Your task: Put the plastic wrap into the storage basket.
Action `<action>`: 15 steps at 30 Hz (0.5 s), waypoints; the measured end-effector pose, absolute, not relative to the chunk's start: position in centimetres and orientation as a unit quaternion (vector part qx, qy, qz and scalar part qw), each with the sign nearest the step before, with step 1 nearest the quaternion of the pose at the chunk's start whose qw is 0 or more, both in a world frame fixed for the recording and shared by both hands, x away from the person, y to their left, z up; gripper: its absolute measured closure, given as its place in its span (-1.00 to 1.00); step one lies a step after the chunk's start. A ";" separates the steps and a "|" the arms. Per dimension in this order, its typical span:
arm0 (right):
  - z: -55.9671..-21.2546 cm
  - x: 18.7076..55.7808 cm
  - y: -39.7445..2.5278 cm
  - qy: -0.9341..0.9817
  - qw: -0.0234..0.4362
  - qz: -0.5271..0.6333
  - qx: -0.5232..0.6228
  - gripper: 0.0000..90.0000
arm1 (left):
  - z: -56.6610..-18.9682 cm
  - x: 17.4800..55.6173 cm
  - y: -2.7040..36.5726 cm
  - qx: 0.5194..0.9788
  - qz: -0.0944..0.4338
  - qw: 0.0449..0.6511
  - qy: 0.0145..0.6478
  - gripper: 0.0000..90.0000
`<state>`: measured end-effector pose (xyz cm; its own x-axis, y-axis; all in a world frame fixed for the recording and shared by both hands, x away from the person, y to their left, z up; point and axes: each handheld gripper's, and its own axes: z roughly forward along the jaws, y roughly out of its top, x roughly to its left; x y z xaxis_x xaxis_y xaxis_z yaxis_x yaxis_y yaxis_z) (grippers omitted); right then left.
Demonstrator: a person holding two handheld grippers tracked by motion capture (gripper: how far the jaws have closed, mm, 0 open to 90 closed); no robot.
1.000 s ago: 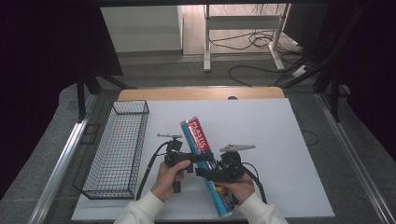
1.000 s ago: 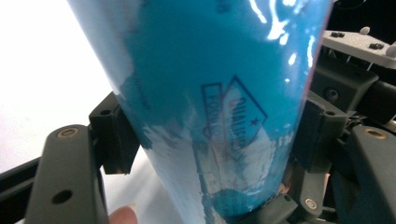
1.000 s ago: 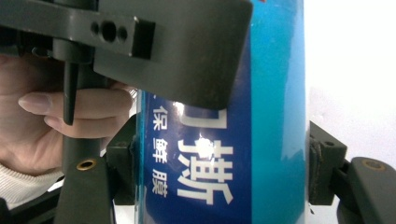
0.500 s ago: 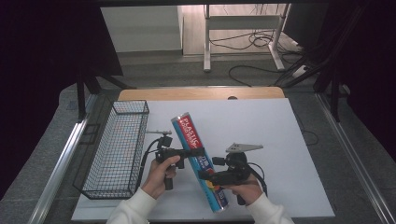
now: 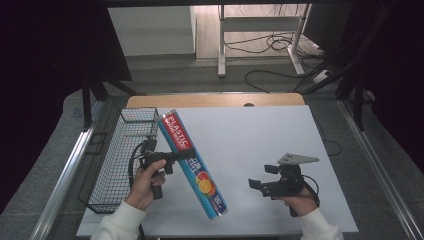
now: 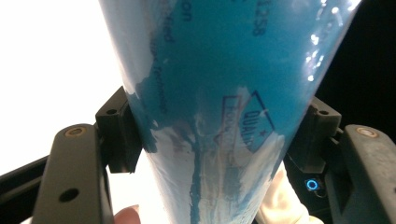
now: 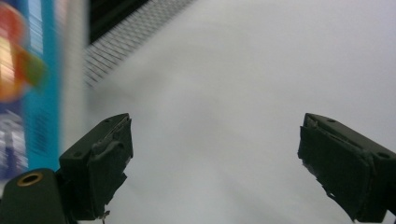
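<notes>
A long blue box (image 5: 192, 162) marked "PLASTIC" slants above the white table (image 5: 260, 130), its top end toward the wire basket (image 5: 122, 155). My left gripper (image 5: 186, 155) is shut on the middle of this box, and in the left gripper view both jaws press the blue box (image 6: 219, 107) from either side. My right gripper (image 5: 262, 176) stands open to the right, apart from the box, with nothing between its jaws. In the right gripper view the open right gripper (image 7: 215, 163) faces bare table, with the blurred blue box (image 7: 28, 84) at the left edge.
The black wire basket stands along the table's left edge, also seen as mesh (image 7: 126, 42) in the right gripper view. Beyond the table's far wooden edge (image 5: 215, 100) lie cables (image 5: 280, 45) and a desk frame on the floor.
The right gripper has let go of the box and pulled away to the right. The left gripper has carried the box left, toward the basket, and lifted it.
</notes>
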<state>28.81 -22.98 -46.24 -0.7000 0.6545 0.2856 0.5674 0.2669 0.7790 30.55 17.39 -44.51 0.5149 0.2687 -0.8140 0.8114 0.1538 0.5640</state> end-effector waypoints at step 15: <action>-47.5 29.3 -23.6 0.808 0.070 0.426 0.400 -0.77 | -41.8 29.9 21.8 0.602 -0.176 0.636 0.450 -0.29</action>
